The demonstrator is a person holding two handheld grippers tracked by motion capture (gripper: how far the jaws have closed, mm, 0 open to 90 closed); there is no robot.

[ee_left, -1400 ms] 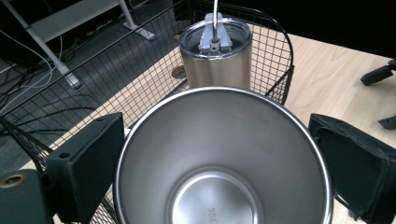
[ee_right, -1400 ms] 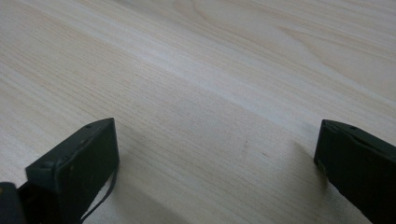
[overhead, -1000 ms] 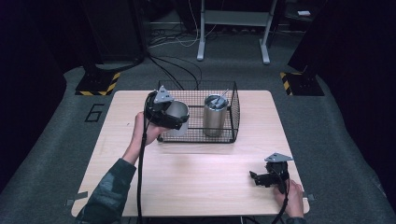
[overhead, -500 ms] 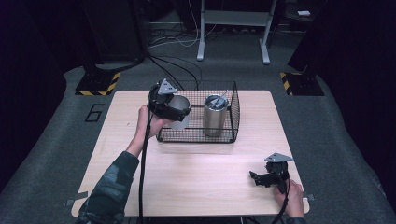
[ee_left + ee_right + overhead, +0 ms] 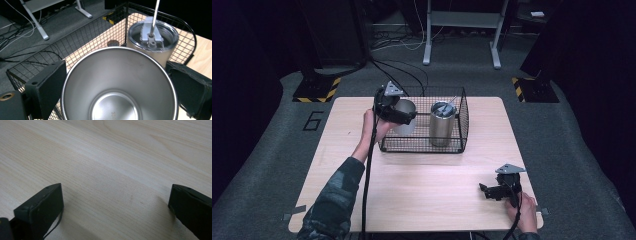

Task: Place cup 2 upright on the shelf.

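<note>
Two tools are in play. Your left tool (image 5: 404, 116) is clamped on an open steel cup (image 5: 404, 116): in the left gripper view the two jaws press the cup (image 5: 117, 85) from either side, and you look straight down its bore to the bottom. The cup is upright, its long axis vertical, and it sits at the left end of the wire basket (image 5: 452, 149), at or just above the rim; whether its base rests on the basket floor cannot be read from the high view.

The coming move turns on one relation. The lidded tumbler (image 5: 442, 123) stands upright inside the basket just to the right of the cup, with a straw rising through its lid (image 5: 151, 37). In the left gripper view the tumbler is close behind the cup's far rim, near but with no visible contact. Judged from this, keep any travel vertical and keep the cup clear of the straw and of the basket wall (image 5: 82, 35).

Your left hand (image 5: 374, 127) is by far the nearer to both vessels. Your right tool (image 5: 494, 191) rests low at the front right corner of the table (image 5: 427, 195), well apart from the basket, jaws spread wide with nothing between them.

The table is pale bare wood, level and uncluttered. Beyond it lie grey carpet, loose cables and a metal stand (image 5: 462, 30) against a dark room.
</note>
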